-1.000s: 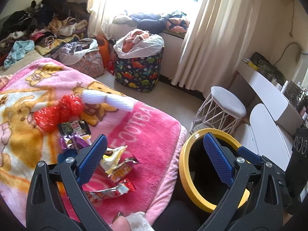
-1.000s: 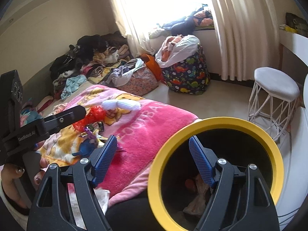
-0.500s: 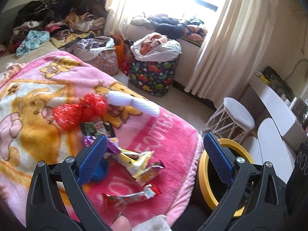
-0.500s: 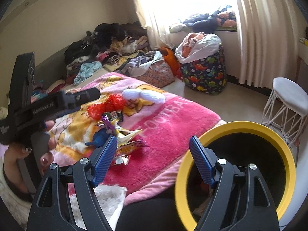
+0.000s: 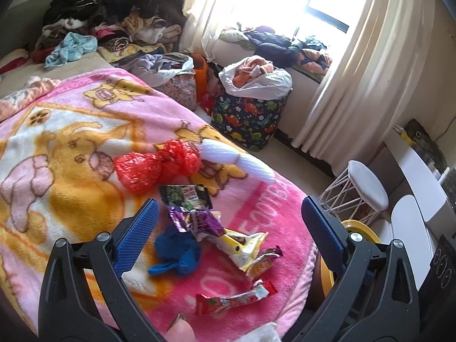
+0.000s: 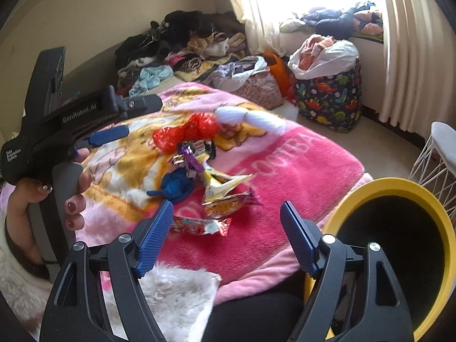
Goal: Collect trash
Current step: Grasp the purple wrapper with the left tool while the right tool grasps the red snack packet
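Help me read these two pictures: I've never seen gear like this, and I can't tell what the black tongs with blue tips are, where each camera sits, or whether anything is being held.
There is no robot here. A person holds a hand-operated clamp in each hand, and each clamp carries a wide-angle camera looking out along its two blue-padded fingers. One picture looks out from the left gripper, the other from the right gripper, which also shows the person's left hand holding its clamp. Both grippers are open and hold nothing. On the pink blanket lie snack wrappers, a crumpled red plastic bag and a blue balloon. Beside the bed stands a black bin with a yellow rim, presumably for the trash.
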